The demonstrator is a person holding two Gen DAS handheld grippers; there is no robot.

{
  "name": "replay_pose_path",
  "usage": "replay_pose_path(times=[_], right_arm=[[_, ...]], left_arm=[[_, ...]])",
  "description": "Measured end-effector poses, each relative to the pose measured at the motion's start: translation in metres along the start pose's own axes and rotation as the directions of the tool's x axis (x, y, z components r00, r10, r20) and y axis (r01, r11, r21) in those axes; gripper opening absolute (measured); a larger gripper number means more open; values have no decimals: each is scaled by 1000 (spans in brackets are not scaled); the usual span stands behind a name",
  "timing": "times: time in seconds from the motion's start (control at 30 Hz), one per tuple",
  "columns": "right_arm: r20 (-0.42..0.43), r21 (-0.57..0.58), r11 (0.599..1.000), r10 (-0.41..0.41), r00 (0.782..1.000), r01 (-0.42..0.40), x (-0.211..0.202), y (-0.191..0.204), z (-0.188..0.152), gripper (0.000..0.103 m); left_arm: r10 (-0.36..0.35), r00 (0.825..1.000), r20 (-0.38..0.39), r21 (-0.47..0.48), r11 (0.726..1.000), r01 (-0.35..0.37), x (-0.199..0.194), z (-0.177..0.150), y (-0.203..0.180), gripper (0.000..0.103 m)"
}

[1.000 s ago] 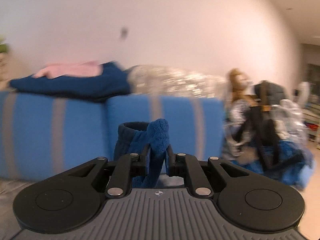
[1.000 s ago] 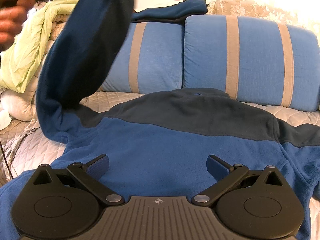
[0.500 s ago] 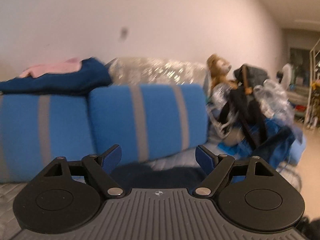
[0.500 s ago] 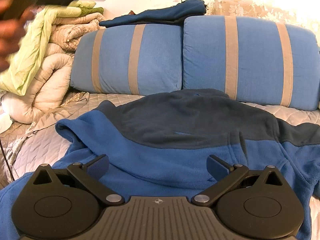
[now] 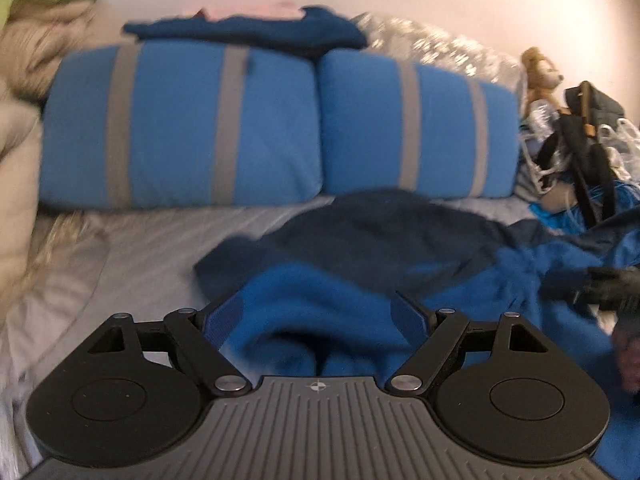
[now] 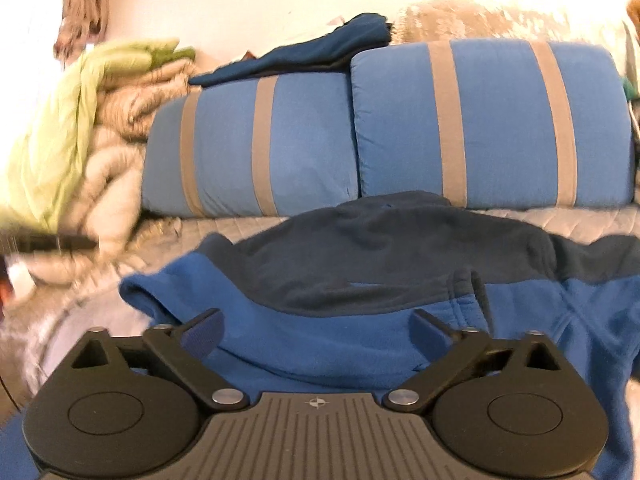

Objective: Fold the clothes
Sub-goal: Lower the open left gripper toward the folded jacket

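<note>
A blue fleece jacket [image 6: 360, 292] with a dark navy upper part lies spread on the quilted bed, its left sleeve folded in over the body. In the left wrist view the same jacket [image 5: 360, 280] appears blurred below the camera. My left gripper [image 5: 318, 314] is open just above the blue fleece, holding nothing. My right gripper [image 6: 316, 326] is open as well, low over the jacket's front part. At the right edge of the left wrist view the right gripper [image 5: 612, 288] shows as a dark shape by the bunched right sleeve.
Two blue pillows with grey stripes [image 6: 360, 128] stand behind the jacket, folded dark clothes [image 6: 320, 52] on top of them. Rolled beige and green bedding [image 6: 92, 128] is piled at the left. A soft toy and a black bag [image 5: 576, 120] crowd the right side.
My left gripper let go of the sleeve, which now lies folded over the jacket, then swung down to face the bed. The right gripper stayed open and shifted slightly.
</note>
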State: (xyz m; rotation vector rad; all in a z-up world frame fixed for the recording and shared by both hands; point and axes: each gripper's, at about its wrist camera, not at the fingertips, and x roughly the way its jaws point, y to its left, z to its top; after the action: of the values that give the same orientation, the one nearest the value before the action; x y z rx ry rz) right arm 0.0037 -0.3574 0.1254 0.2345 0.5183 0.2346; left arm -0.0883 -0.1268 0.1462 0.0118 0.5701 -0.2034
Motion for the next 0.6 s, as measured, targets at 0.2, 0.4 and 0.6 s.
replay_pose_path(times=[0.2,0.4,0.6], right_arm=[[-40,171,985,25,999,-17,3,-43,19,67],[-135,265,963,-10,991,46,29,-90,34,58],[-212,251,966,-7,977,61,62,-99,31,57]], left_arm=[[-8,999,-52,-28,1000,7,2,-28,19,81],[-14,995,-102,-64,998,7,14,-47,30,81],[-35,992,-121,-78,997,25,20,-57,30,81]])
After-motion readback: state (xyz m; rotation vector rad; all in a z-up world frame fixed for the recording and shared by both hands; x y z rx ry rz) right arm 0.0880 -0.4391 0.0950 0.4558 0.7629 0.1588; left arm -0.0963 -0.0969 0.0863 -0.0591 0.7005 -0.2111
